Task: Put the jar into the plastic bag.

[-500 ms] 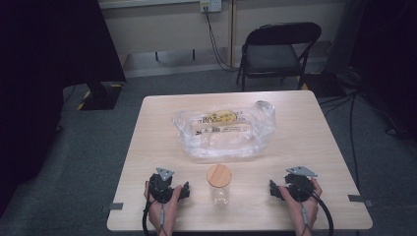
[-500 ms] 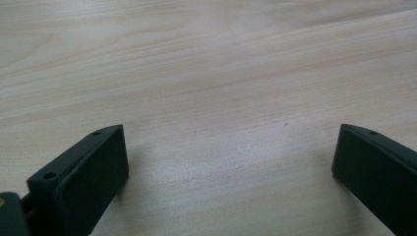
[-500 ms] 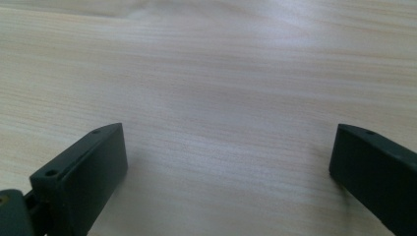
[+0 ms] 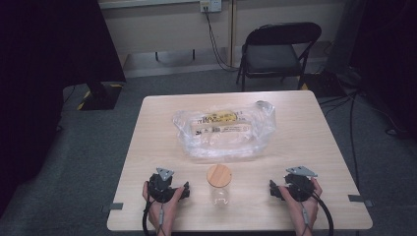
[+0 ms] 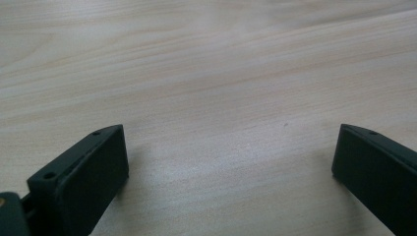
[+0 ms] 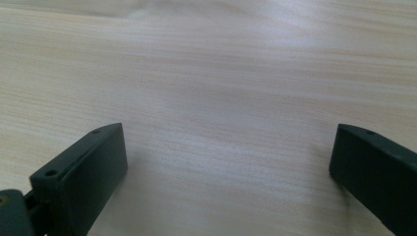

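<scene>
grippers: left gripper (image 4: pixel 186 191) and right gripper (image 4: pixel 272 188), black, each topped with a grey three-cornered plate
jaws: flat black blocks, small screw holes
cables: black, trailing back

High view: set above the table (image 4: pixel 162 123), faced forward and down.
Gripper views: held close over the table's wood, shared with the high view.

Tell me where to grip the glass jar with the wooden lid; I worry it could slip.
Grip the clear wall of the jar below its lid, coming in level from the left or right side. It stands upright between both open tongs, and the flat lid offers little to hold.
</scene>
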Motion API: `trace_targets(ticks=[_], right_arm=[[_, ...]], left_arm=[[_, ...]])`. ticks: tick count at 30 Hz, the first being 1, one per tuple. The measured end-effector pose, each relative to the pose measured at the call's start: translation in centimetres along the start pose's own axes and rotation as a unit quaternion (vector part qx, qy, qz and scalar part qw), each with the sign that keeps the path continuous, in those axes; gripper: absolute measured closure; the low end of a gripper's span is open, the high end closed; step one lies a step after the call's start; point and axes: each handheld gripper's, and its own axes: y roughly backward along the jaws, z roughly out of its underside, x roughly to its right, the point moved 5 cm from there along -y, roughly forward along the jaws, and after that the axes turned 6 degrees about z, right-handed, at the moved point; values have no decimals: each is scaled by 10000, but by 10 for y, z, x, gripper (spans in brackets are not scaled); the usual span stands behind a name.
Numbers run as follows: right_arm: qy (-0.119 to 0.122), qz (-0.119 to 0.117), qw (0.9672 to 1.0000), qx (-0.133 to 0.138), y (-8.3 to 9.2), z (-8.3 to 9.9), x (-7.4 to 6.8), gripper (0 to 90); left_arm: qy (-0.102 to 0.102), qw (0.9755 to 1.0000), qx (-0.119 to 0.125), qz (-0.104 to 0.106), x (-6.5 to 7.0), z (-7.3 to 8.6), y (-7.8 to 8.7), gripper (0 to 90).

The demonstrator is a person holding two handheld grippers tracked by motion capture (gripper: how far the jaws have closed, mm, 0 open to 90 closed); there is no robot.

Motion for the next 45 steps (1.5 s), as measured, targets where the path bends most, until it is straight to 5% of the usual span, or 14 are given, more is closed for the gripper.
trace_targets(ticks=[8,18,27,31,36,45], right_arm=[[1,0,10000,0,0,0,0,2],[1,0,10000,0,0,0,0,2],[1,0,10000,1,0,0,0,1],[1,0,10000,1,0,0,0,2],[1,0,10000,1,0,0,0,1],[1,0,10000,1,0,0,0,2]], left_arm=[[-10,10000,65,32,2,0,1,35],[-29,9986,483,220,15,-5,11,44],[16,9949,809,609,24,-8,34,34],[-193,9930,913,721,33,-12,44,31],[-194,9916,1098,658,37,-16,52,30],[-293,9872,1268,917,47,-18,69,47]])
